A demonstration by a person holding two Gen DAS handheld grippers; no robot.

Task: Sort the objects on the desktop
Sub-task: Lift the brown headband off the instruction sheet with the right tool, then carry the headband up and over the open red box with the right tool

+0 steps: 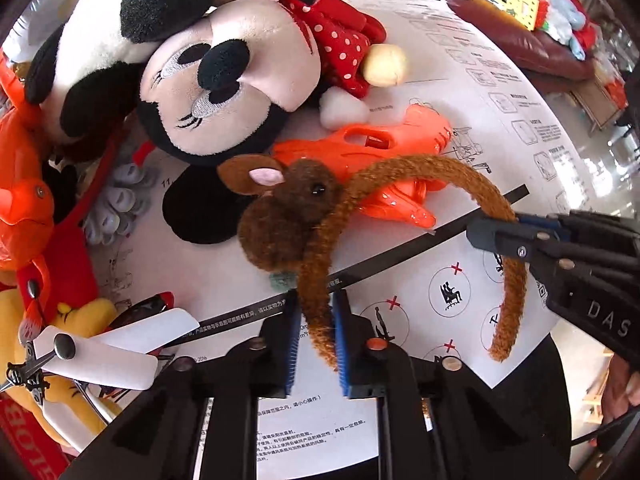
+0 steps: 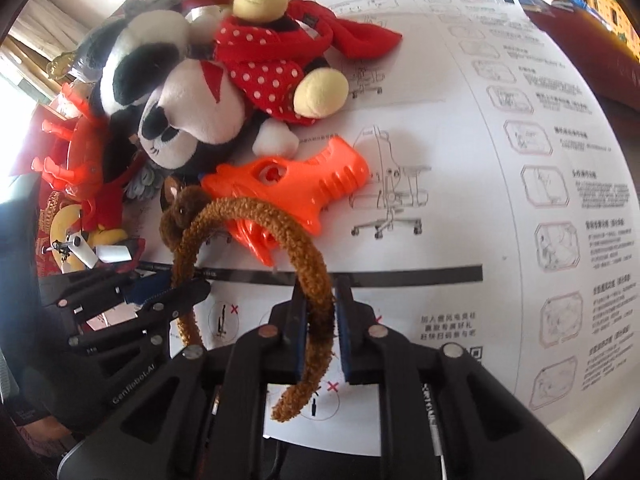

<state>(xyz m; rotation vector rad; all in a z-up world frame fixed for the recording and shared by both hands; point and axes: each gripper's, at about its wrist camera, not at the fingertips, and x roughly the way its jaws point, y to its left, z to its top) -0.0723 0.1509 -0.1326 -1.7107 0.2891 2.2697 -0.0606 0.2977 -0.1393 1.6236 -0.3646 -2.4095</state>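
Both claws clamp brown headband (image 1: 400,168) | white instruction sheet (image 2: 460,160) underneath | toys heaped left

"AutoFull" on instruction sheet (image 2: 460,152)

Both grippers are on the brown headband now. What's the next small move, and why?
Probably lift it straight up together. The brown headband arches over the orange toy gun, and the left gripper and right gripper each clamp one leg, so raising should clear it.
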